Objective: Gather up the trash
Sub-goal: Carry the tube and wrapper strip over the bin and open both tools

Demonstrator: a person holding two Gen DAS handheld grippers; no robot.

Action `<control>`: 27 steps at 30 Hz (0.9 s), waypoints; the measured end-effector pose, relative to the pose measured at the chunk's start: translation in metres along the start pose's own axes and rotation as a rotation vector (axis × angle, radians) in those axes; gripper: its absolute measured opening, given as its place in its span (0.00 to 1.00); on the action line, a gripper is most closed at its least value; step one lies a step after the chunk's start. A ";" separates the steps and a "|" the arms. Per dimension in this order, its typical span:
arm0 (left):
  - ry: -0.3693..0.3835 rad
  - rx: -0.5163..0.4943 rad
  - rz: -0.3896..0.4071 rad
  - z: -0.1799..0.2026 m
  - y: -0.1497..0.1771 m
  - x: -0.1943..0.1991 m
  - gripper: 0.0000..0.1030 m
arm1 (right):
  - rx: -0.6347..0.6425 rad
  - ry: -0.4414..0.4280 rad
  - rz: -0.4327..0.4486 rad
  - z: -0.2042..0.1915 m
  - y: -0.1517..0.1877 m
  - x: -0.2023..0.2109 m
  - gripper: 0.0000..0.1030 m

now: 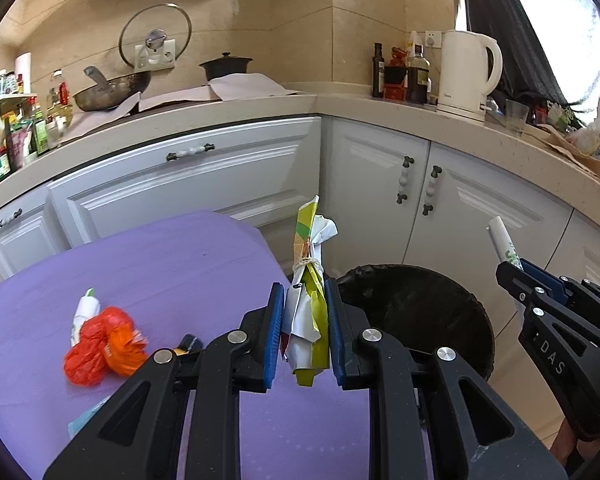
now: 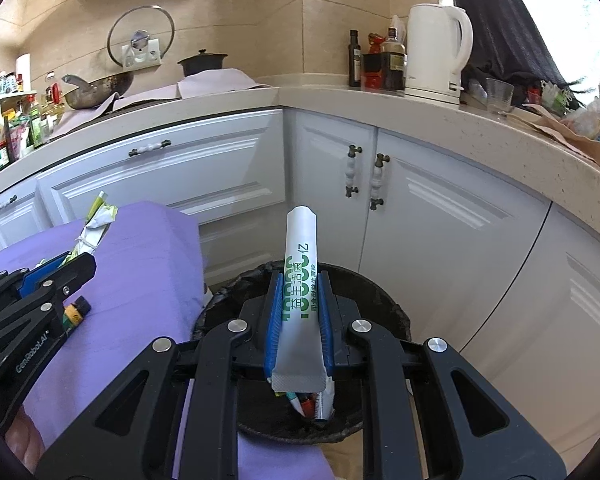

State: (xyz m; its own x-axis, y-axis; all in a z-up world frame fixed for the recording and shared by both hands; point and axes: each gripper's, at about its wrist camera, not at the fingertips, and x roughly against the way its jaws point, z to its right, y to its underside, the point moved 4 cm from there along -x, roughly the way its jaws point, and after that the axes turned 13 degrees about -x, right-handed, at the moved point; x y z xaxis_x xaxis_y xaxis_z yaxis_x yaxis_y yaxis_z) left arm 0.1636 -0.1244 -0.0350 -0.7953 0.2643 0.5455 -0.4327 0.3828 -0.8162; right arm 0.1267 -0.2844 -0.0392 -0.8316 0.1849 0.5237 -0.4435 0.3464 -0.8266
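My left gripper (image 1: 303, 316) is shut on a crumpled yellow-green and white wrapper (image 1: 308, 304) tied with a rubber band, held upright over the purple table's right edge. My right gripper (image 2: 300, 312) is shut on a white tube with green print (image 2: 302, 292), held above the black-lined trash bin (image 2: 380, 300). The bin (image 1: 420, 308) stands on the floor right of the table, with some trash inside (image 2: 308, 402). A red-orange plastic wrapper (image 1: 102, 344) and a small black-yellow item (image 1: 188, 345) lie on the purple table (image 1: 160, 272).
White kitchen cabinets (image 1: 220, 176) and a beige countertop (image 1: 380, 108) curve behind. On the counter stand a white kettle (image 1: 466, 74), bottles (image 1: 400, 76), a wok (image 1: 108, 90) and a pot (image 1: 225, 66). A drinking glass (image 2: 499, 95) stands right of the kettle.
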 end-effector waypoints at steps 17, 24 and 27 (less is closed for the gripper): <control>0.018 -0.060 -0.043 0.031 -0.011 -0.053 0.21 | -0.036 0.032 -0.033 0.030 0.001 -0.042 0.17; 0.025 -0.093 -0.066 0.044 -0.013 -0.074 0.28 | -0.058 0.050 -0.043 0.040 0.005 -0.061 0.24; 0.024 -0.090 -0.087 0.046 -0.010 -0.082 0.40 | -0.070 0.067 -0.047 0.046 0.007 -0.068 0.36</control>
State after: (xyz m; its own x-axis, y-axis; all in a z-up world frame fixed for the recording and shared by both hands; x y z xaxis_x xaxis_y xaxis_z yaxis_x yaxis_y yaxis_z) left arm 0.2130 -0.1906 -0.0803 -0.7456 0.2478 0.6186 -0.4588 0.4824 -0.7462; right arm 0.1644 -0.3368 -0.0898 -0.7853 0.2275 0.5758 -0.4548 0.4190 -0.7858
